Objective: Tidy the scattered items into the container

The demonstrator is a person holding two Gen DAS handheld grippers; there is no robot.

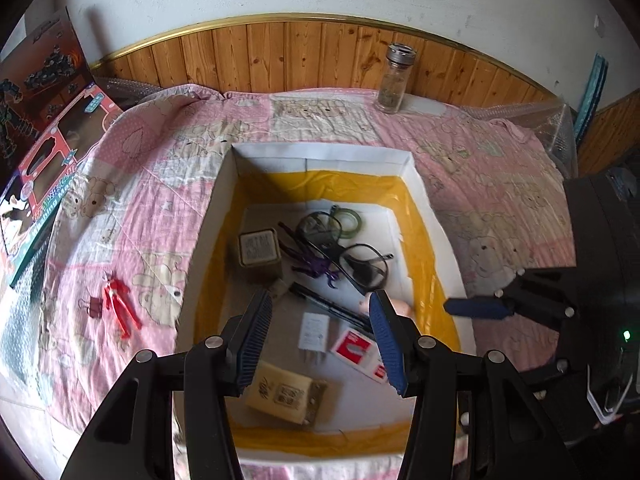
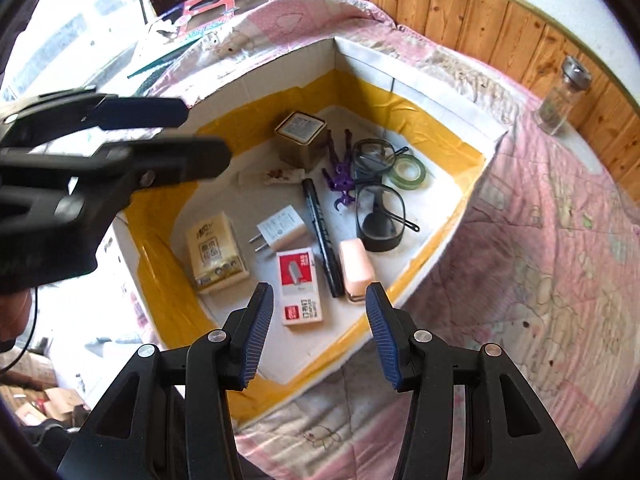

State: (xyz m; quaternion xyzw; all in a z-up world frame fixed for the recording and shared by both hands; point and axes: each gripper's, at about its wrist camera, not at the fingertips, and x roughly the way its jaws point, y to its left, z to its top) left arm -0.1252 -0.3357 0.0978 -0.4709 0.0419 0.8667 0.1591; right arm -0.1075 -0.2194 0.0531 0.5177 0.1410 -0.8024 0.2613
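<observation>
Lying on a pink quilt (image 1: 152, 216), the white box (image 1: 320, 154) with yellow tape lining is seen holding glasses (image 2: 378, 196), a black pen (image 2: 323, 236), a charger plug (image 2: 280, 230), a staple box (image 2: 300, 288) and a tissue pack (image 2: 216, 258). The left hand-held gripper (image 1: 320, 332) is held wide and empty above the box. The right hand-held gripper (image 2: 320, 332) is likewise wide and empty. A red figure (image 1: 120, 310) and a binder clip (image 1: 93, 306) are left on the quilt, outside the box.
</observation>
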